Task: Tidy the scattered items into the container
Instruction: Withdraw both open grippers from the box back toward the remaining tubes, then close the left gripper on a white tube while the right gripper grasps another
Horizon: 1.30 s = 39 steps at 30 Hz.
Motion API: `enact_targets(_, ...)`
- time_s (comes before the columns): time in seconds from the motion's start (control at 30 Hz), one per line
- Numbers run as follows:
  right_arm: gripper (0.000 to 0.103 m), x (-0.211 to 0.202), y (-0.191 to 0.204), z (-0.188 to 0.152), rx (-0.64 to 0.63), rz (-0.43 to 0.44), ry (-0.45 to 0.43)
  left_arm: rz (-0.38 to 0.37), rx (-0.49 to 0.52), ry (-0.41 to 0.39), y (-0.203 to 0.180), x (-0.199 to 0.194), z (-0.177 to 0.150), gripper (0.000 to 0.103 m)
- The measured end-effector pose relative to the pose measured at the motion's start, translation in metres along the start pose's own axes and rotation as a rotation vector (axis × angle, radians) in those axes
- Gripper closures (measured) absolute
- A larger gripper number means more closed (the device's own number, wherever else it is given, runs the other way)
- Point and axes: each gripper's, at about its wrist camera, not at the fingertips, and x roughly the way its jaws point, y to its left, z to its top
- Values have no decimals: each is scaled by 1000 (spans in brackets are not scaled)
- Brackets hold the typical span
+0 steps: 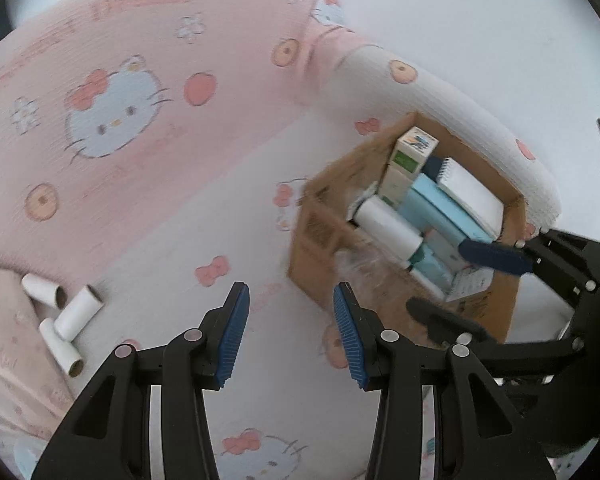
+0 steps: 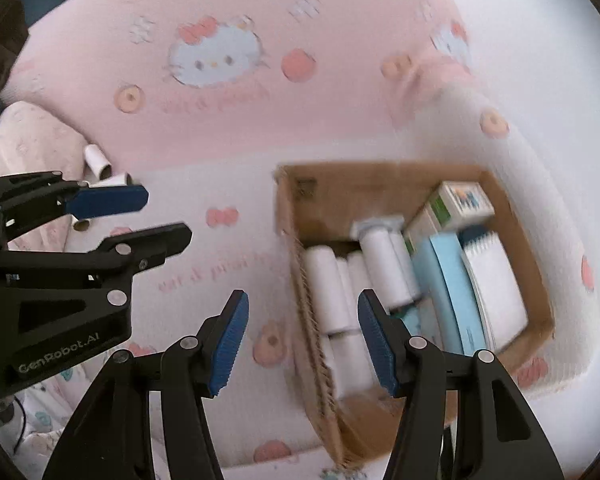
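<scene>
A brown cardboard box (image 1: 320,236) (image 2: 540,320) sits on the bed and holds white rolls (image 2: 328,292), light blue packs (image 2: 452,280), a spiral notepad (image 1: 472,192) and a small carton (image 1: 414,148). Three white cardboard tubes (image 1: 66,312) lie loose at the left, beside a patterned cushion; in the right wrist view the tubes (image 2: 98,160) are partly hidden behind the left gripper. My left gripper (image 1: 292,336) (image 2: 140,220) hovers open over bare sheet between tubes and box, nothing between its fingers. My right gripper (image 2: 302,340) (image 1: 468,286) stands open above the box's near wall, holding nothing.
The bed is covered by a white sheet (image 1: 204,220) with pink cartoon-cat prints, and a pink quilt (image 1: 140,60) is bunched up behind it. A pale patterned cushion (image 1: 8,340) lies at the left edge. A white wall (image 1: 480,20) lies beyond the box.
</scene>
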Motion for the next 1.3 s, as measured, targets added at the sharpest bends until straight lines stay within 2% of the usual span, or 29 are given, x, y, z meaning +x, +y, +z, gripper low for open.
enact_targets(0.1,48,-10,13,-5,-73,1,-59,55,5,-28,14,-7,-13,55)
enact_targets(0.23,48,-3,46,6,-193,-4,-112,107,-26,-53,38,-10,-31,55)
enact_targets(0.37,48,3,83,12,-269,19,-145,88,-146,-54,71,-10,-54,55)
enact_targets(0.57,47,8,124,24,-359,110,-206,70,-363,-75,126,-19,-84,55)
enact_targets(0.73,46,19,145,39,-348,223,-246,51,-535,-134,172,-26,-103,55)
enact_targets(0.87,46,29,159,45,-321,265,-264,102,-600,-160,205,-23,-120,55)
enact_targets(0.93,45,33,164,47,-299,290,-275,65,-644,-157,223,-19,-129,55)
enact_targets(1.07,41,41,179,48,-285,311,-264,-94,-755,-113,261,-9,-133,55)
enact_targets(1.13,41,44,185,49,-294,316,-267,-153,-796,-132,277,-9,-131,51)
enact_targets(1.17,40,45,189,50,-298,316,-272,-160,-801,-150,283,-11,-128,43)
enact_targets(1.23,39,49,195,52,-306,309,-270,-135,-786,-161,292,-8,-125,35)
enact_targets(1.3,38,56,201,53,-310,311,-263,-92,-790,-144,298,1,-125,33)
